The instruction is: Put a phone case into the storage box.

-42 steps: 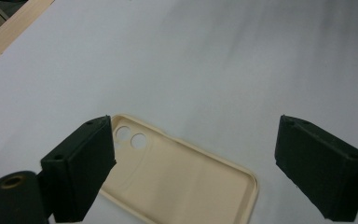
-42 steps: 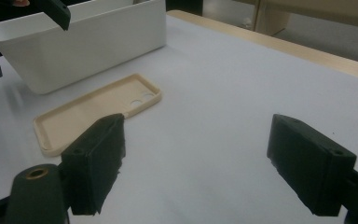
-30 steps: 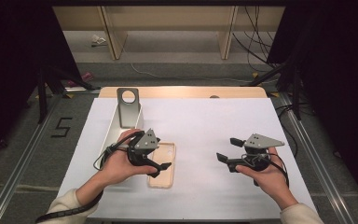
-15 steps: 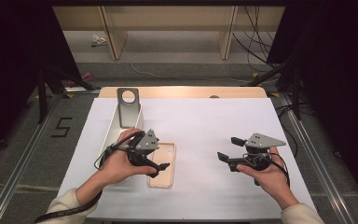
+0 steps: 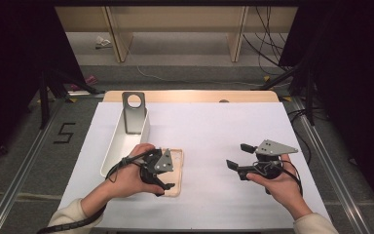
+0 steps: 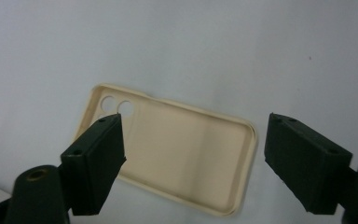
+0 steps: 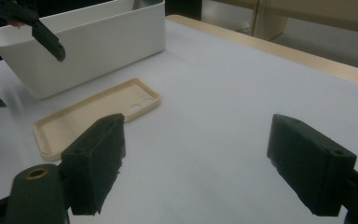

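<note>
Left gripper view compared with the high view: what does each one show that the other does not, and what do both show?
The left gripper view looks straight into the phone case: its hollow inside faces up, two round camera holes at one end, and the left gripper has open jaws on either side, just closing, not touching it. The high view adds the white bin with a grey metal bracket, both hands, and the open right gripper. Both show the case lying flat on the white table.
</note>
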